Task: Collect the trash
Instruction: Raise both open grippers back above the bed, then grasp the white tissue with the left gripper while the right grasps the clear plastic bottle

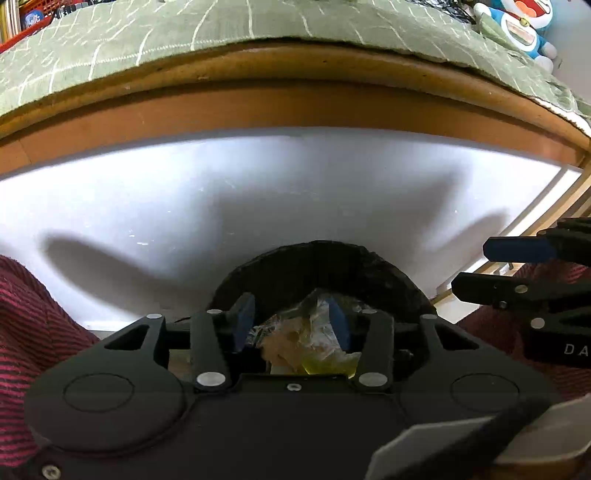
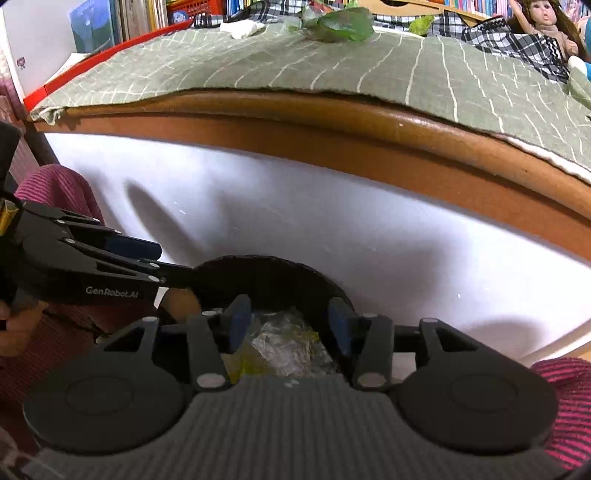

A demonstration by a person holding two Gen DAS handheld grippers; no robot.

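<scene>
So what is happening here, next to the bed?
A person in red striped clothing holds a gripper in each hand over a black bin that stands against the white side of the bed. Crumpled clear and yellow plastic trash shows between the jaws of the left gripper; whether the pads touch it is unclear. The right gripper hangs over the same bin with its jaws apart, nothing gripped. More trash seems to lie on the green cover.
</scene>
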